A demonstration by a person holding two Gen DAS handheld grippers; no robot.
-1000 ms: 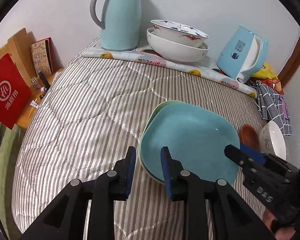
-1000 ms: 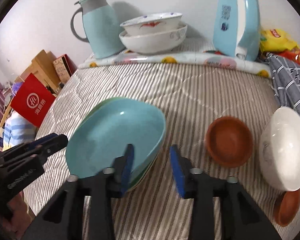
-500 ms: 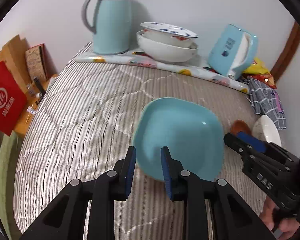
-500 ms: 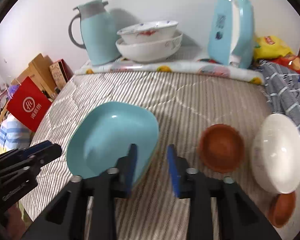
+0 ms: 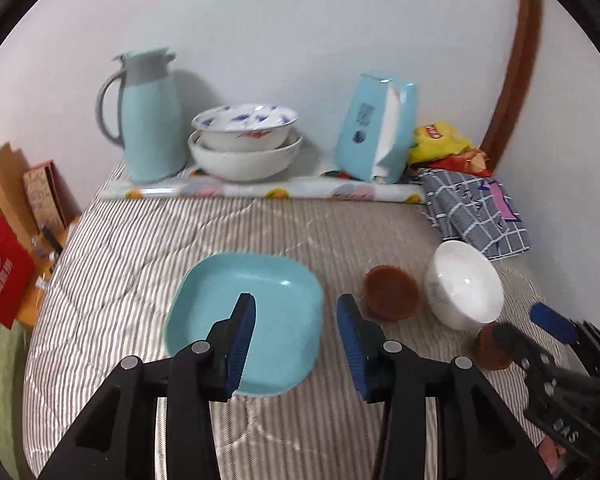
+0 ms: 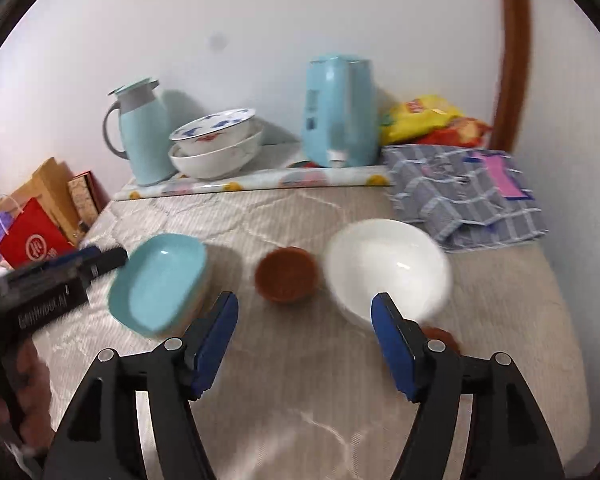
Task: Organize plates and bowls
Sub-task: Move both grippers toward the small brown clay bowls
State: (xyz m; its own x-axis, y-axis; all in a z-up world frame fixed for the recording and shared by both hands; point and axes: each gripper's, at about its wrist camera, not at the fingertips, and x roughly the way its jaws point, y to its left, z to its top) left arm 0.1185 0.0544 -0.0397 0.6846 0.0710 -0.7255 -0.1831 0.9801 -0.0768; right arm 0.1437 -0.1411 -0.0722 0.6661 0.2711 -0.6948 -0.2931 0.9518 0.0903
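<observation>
Both grippers, left (image 5: 296,320) and right (image 6: 305,316), are opening with nothing between them, the turquoise plates (image 5: 246,318) stacked on the striped quilt (image 5: 132,264), apparently freeing them for the white bowl (image 6: 386,266).

Soft, even indoor light, fisheye-warped edges

Motion blur is smearing the white bowl (image 6: 386,268); small highlights are glinting inside it, shadows are pooling softly beside it, and black vignetting is curving around the corners.
</observation>
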